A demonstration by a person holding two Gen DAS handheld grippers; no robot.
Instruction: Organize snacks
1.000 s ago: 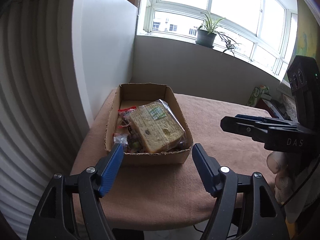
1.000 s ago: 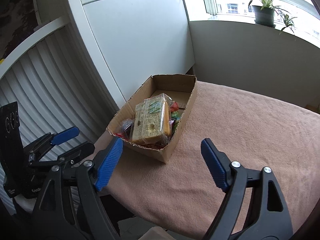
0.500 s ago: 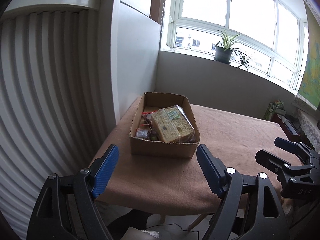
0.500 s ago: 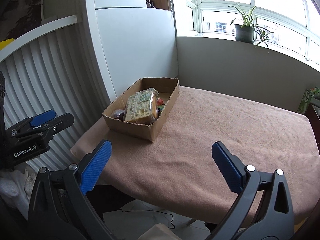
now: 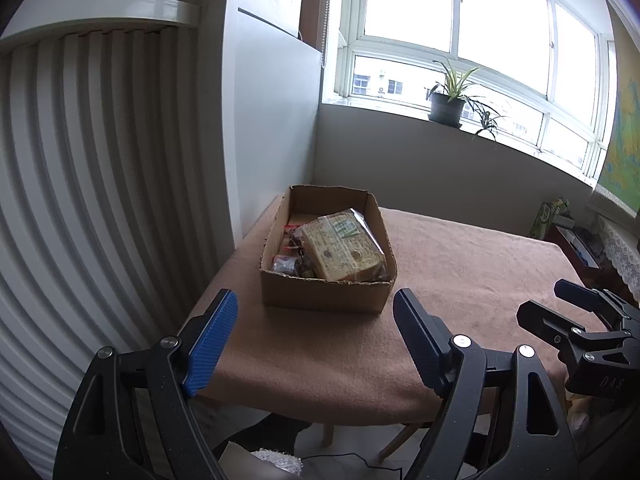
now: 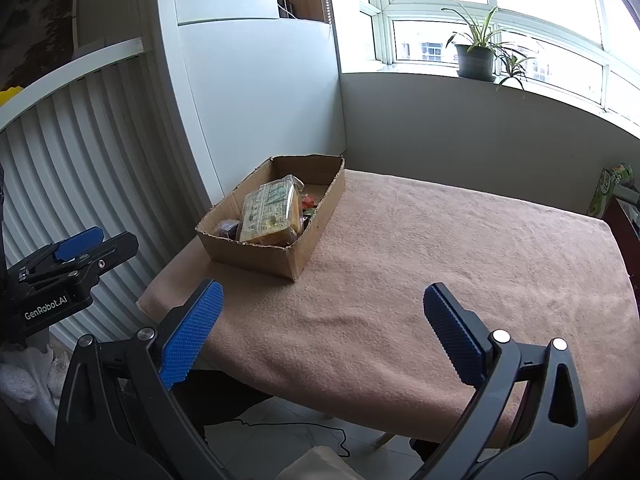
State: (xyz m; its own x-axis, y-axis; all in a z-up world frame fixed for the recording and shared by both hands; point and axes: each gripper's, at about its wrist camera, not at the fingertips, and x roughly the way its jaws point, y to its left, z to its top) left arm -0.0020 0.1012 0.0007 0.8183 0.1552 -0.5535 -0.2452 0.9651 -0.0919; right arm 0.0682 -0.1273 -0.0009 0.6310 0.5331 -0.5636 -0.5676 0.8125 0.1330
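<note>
An open cardboard box (image 5: 324,298) stands on the table's far left corner, also in the right wrist view (image 6: 256,258). A large clear-wrapped yellow snack pack (image 5: 340,250) lies in it on top of several small wrapped snacks (image 5: 286,266); the pack also shows in the right wrist view (image 6: 270,212). My left gripper (image 5: 316,340) is open and empty, held back over the table's near edge. My right gripper (image 6: 320,328) is open and empty, also near that edge. Each gripper shows in the other's view, the right gripper (image 5: 576,316) and the left gripper (image 6: 80,248).
The table is covered by a brown cloth (image 6: 460,256). A white ribbed wall and cabinet (image 5: 100,200) stand to the left. A potted plant (image 5: 446,106) sits on the windowsill behind. A green carton (image 6: 608,188) and clutter are at the far right.
Both grippers have pulled back and up from the box toward the table's near edge, staying open and empty. The box and its snacks have not moved.
</note>
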